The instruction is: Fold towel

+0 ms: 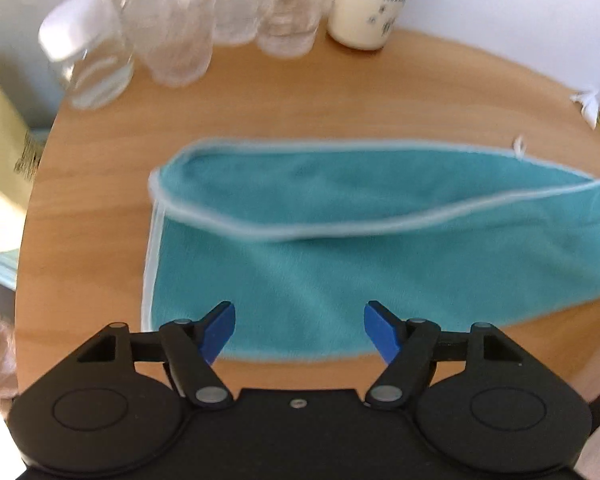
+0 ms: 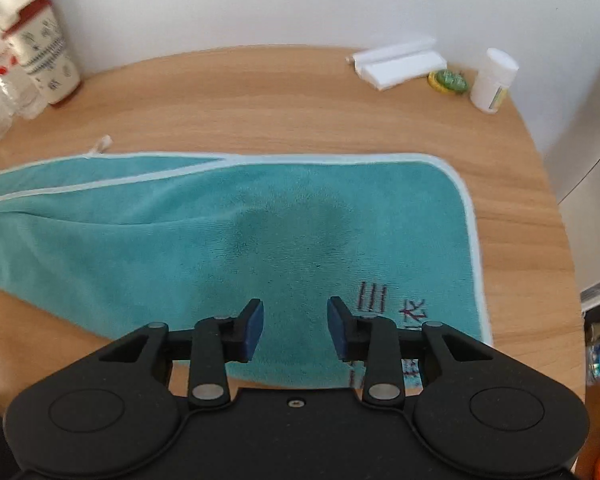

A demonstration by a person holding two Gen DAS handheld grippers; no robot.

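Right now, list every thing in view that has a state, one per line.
Teal microfibre towel with pale trim: flat on the round wooden table, far edge partly folded over.
Left tongs: open, empty, over the towel's near edge.
Right tongs: open, empty, above the towel.
Clear plastic bottles: upright.
Small white bottle: upright, capped.

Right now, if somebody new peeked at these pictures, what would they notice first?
The big teal towel lying across the middle of the round wooden table, its far left part flopped over itself. Next, the two open grippers, left and right, hovering over its near edge. Then the clear bottles crowded at the table's back left.
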